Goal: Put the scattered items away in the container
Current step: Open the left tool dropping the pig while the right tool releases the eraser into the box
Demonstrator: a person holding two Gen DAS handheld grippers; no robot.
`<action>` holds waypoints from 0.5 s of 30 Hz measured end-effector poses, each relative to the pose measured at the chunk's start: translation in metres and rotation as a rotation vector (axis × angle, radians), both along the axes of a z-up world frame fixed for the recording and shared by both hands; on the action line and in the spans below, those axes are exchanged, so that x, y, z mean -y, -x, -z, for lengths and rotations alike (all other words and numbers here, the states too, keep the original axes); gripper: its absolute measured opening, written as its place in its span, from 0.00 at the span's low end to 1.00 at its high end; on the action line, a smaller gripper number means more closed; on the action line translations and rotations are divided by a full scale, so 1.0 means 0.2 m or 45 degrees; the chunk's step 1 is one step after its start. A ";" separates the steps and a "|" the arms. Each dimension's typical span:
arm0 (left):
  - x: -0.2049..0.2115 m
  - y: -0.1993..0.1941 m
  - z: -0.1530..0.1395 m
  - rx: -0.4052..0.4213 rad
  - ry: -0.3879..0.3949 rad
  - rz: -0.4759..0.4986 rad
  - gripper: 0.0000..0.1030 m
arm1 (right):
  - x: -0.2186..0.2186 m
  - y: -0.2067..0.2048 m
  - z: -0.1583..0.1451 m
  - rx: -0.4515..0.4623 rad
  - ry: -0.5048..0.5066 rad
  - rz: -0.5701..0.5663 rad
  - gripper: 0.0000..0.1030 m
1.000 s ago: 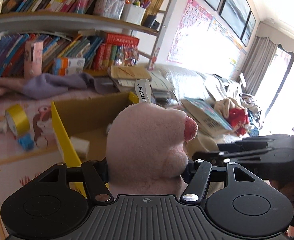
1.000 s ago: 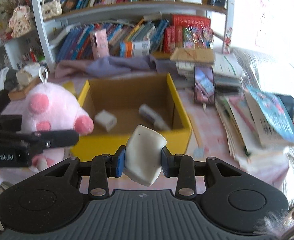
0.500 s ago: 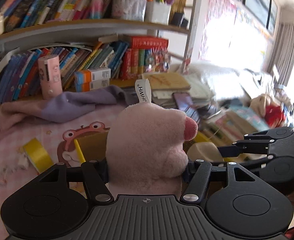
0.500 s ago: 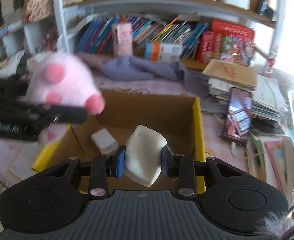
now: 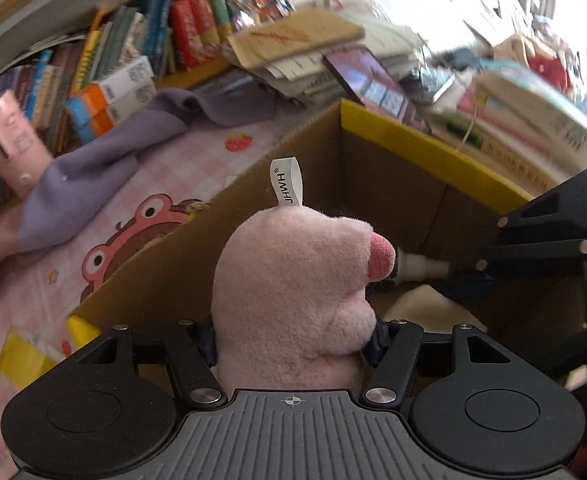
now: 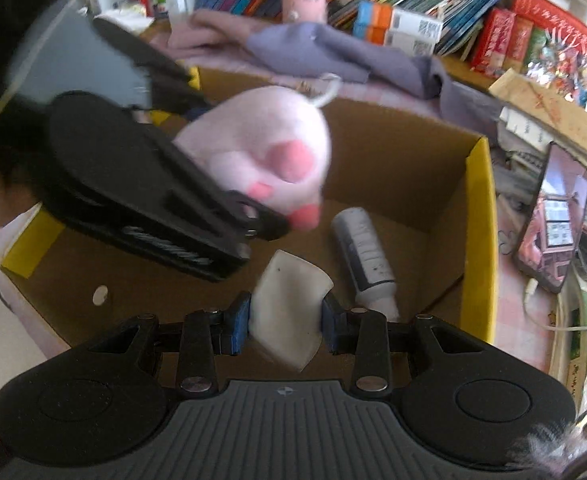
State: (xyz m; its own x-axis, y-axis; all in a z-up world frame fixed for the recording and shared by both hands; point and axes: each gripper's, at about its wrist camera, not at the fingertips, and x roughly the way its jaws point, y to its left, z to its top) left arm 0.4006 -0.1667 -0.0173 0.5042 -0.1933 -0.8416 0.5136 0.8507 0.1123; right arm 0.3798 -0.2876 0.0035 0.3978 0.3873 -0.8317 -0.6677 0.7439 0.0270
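Note:
My left gripper (image 5: 293, 336) is shut on a pink plush toy (image 5: 297, 276) with a white tag, held over the open cardboard box (image 5: 433, 156) with yellow rims. The right wrist view shows the plush (image 6: 261, 144) hanging above the box's (image 6: 479, 220) left half. My right gripper (image 6: 285, 320) is shut on a white wedge-shaped soft piece (image 6: 285, 308), low over the box floor. A grey and white bottle (image 6: 363, 256) lies inside the box, just right of the wedge. The two grippers hang close side by side above the box.
A phone (image 6: 553, 220) with a cable lies on stacked papers right of the box. A purple cloth (image 6: 333, 52) is bunched behind the box. Rows of books (image 6: 413, 8) and a pink tube line the shelf beyond. A pink cartoon mat (image 5: 133, 216) covers the table left of the box.
Both grippers have come down and forward over the box with their loads still held. The plush now hangs over the box's inside, and the white wedge sits low near the bottle.

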 end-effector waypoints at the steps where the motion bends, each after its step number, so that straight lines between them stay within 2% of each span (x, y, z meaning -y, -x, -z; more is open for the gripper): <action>1: 0.01 -0.01 0.01 -0.009 -0.009 0.002 0.61 | -0.01 0.00 0.01 -0.010 0.002 -0.006 0.33; 6: 0.04 -0.06 0.06 -0.067 -0.045 0.009 0.63 | -0.02 0.00 0.02 -0.027 -0.006 -0.026 0.34; 9: 0.04 -0.06 0.06 -0.062 -0.058 0.010 0.68 | -0.03 -0.01 0.02 -0.041 -0.013 -0.026 0.35; 13: 0.04 -0.04 0.05 -0.036 -0.051 0.006 0.71 | -0.01 -0.01 0.02 -0.027 -0.022 -0.010 0.42; 15: 0.03 -0.02 0.03 -0.009 -0.038 0.008 0.76 | 0.00 -0.01 0.01 -0.012 -0.036 0.003 0.49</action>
State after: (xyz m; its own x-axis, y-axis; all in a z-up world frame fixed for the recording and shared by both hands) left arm 0.4051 -0.1734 -0.0226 0.4970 -0.1713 -0.8507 0.5195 0.8440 0.1336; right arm 0.3814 -0.2868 0.0008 0.3910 0.4099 -0.8241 -0.6655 0.7444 0.0545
